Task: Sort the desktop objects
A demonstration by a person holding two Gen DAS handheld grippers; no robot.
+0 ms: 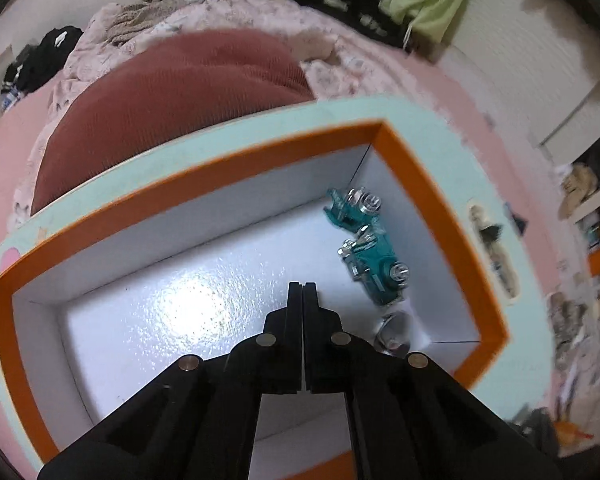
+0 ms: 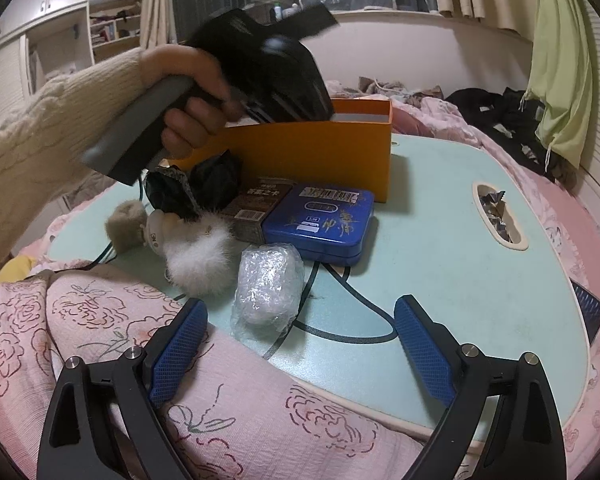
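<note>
Hovering left claw (image 1: 302, 286) clenched empty over orange box (image 1: 420, 184), teal toy (image 1: 370, 248) inside; keeping right claw (image 2: 300, 344) released, squaring on wrapped bundle (image 2: 268, 288).

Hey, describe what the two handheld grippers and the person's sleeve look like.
The left gripper is all black plastic with round silver pivot pins; in the right wrist view it shows a grey handle. The right gripper has black arms, silver pins and blue cross-hatched pads. The sleeve is cream cable-knit.
</note>
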